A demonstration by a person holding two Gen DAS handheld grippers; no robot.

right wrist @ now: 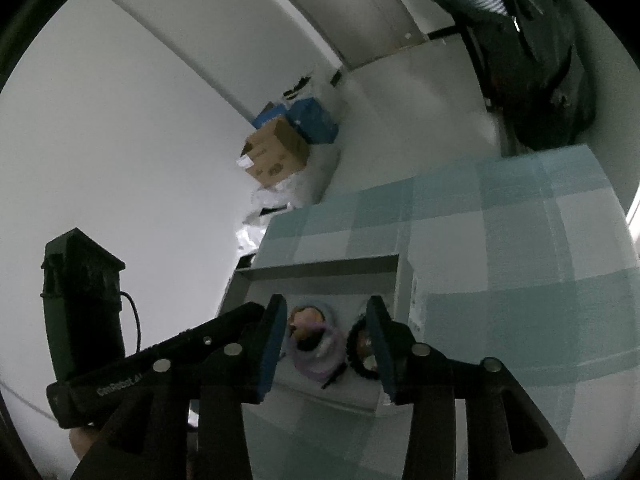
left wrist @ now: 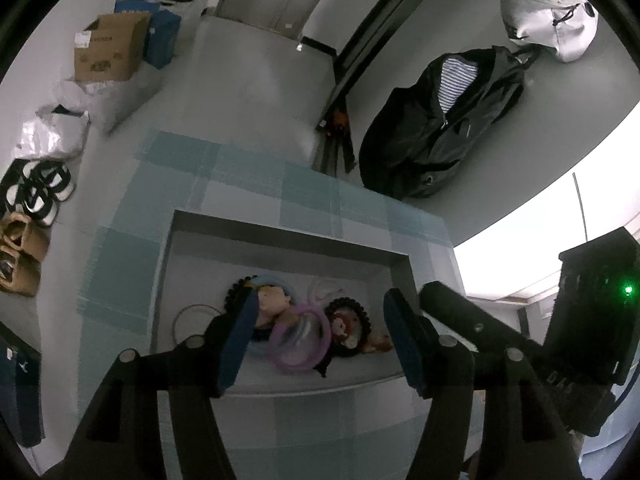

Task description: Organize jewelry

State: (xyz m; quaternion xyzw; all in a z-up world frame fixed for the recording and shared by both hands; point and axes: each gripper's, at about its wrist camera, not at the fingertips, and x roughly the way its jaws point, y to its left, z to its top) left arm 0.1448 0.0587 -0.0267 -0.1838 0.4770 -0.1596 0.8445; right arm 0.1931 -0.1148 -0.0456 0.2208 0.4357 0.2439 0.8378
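A shallow grey box (left wrist: 288,236) sits on a teal checked cloth (left wrist: 240,176). It holds a purple ring bracelet (left wrist: 304,340), black beaded bracelets (left wrist: 352,308), small doll charms (left wrist: 272,300) and a thin brown hoop (left wrist: 188,316). My left gripper (left wrist: 320,340) hovers open over the pile, its blue pads wide apart and nothing pinched. In the right wrist view my right gripper (right wrist: 325,344) is open above the same box (right wrist: 320,264). The purple bracelet (right wrist: 316,356) and a beaded bracelet (right wrist: 360,356) show below and between its fingers, and the pads do not press on them.
The cloth (right wrist: 500,240) stretches to the right of the box. On the floor lie a cardboard box (left wrist: 108,48), blue boxes (left wrist: 164,36) and shoes (left wrist: 36,192). A black jacket (left wrist: 440,120) and a white bag (left wrist: 548,16) hang on the wall.
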